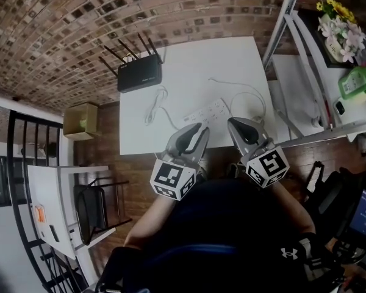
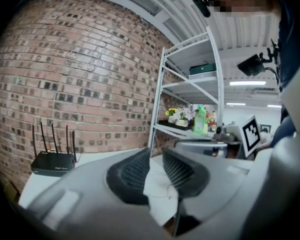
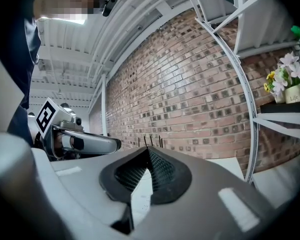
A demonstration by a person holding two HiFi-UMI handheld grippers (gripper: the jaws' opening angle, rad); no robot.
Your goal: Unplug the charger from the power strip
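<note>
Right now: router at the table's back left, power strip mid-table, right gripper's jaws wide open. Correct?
Not quite. The right gripper has its jaws shut, closed tip to tip with nothing between them; the right gripper view shows it. The rest holds: the router stands at the back left of the table, and the power strip lies mid-table.

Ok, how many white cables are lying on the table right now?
2. The left cable lies left of the power strip and leads toward the left claw. The right cable loops to the strip's right. More could be hidden beneath that claw.
</note>
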